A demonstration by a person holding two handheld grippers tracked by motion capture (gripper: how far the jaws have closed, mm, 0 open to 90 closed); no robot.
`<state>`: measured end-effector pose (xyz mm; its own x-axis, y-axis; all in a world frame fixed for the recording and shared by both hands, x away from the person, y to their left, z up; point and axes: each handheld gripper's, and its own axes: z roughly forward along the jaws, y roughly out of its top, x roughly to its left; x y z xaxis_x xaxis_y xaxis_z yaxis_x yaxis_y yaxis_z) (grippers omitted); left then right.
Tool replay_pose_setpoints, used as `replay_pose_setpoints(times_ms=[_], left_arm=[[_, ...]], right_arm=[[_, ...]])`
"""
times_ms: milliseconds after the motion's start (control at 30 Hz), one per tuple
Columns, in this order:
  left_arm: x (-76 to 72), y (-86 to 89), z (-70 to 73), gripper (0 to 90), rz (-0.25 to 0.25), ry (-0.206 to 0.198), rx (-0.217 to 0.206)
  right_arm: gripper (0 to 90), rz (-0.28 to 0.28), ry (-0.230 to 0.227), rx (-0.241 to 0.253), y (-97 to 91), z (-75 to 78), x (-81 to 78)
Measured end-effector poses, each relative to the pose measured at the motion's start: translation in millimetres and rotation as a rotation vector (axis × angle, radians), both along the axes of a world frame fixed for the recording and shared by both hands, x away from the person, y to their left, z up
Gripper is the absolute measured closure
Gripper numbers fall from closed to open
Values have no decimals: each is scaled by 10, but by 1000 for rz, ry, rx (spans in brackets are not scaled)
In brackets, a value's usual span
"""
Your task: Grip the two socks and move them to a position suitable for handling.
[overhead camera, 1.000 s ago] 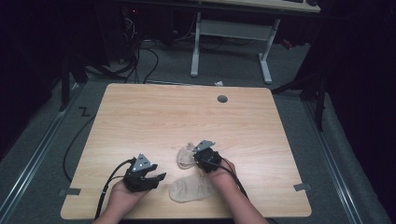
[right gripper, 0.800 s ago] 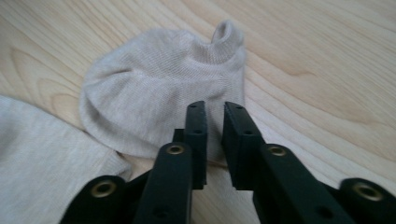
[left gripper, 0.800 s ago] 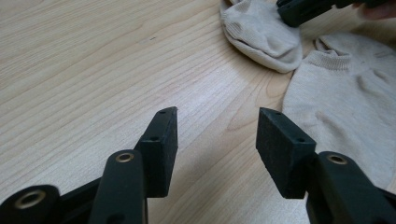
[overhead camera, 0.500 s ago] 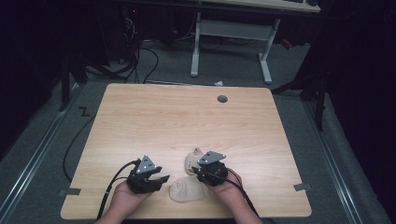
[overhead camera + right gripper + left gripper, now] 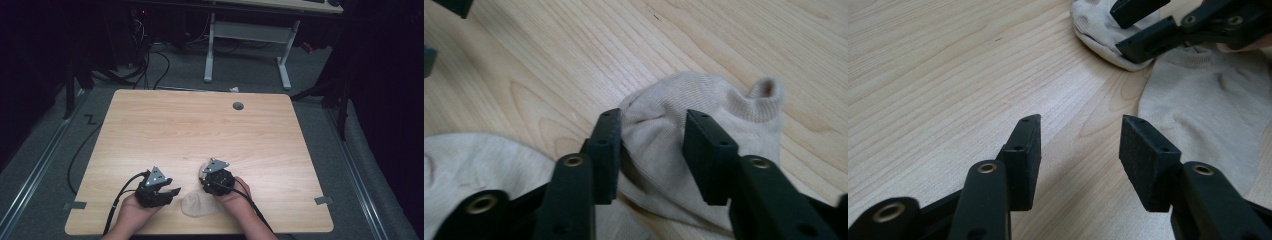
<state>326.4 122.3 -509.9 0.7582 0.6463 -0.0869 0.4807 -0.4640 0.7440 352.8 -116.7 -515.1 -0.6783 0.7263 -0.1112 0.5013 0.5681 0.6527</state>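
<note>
Two beige ankle socks lie near the front edge of the wooden table (image 5: 200, 130). One sock lies flat (image 5: 197, 205) between the hands, and the other is bunched (image 5: 202, 169) under my right gripper (image 5: 205, 172). In the right gripper view the bunched sock (image 5: 744, 105) lies between the jaws of that gripper (image 5: 654, 145). Those jaws have just been opening and stand open, no longer pressing it. The flat sock (image 5: 474, 165) shows at lower left. My left gripper (image 5: 172, 192) stands open over bare wood (image 5: 1080, 145), a shade narrower than before, with the flat sock (image 5: 1208, 110) to its right.
A round cable hole (image 5: 238, 106) sits near the table's far edge. Tape marks lie at the front left (image 5: 74, 205) and front right (image 5: 321, 200) corners. A white desk frame (image 5: 245, 35) and cables stand on the floor beyond the table.
My right gripper drew back toward the near edge over the bunched sock and its jaws opened off it. The left hand stayed put.
</note>
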Motion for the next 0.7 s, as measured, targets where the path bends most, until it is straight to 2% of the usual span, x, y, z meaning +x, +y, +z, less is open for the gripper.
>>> replay_pose_setpoints(times_ms=[133, 200, 300, 500, 567, 700], left_arm=[[-6, -1, 10, 516, -4, -5, -5], [-1, -1, 5, 516, -3, -2, 1], [-1, -2, 3, 516, -4, -2, 1], [5, -2, -2, 516, 2, -3, 0], [0, -3, 2, 516, 0, -3, 3], [-1, -6, 1, 516, 1, -3, 5]], right_arm=[[833, -10, 4, -13, 46, 4, 38], [846, -1, -13, -24, 81, 43, 34], [848, -4, -40, 7, 95, 133, 17], [845, -48, -91, 117, -54, 324, 9], [842, -82, -98, 169, -174, 380, 34], [833, -153, -93, 226, -427, 403, 82]])
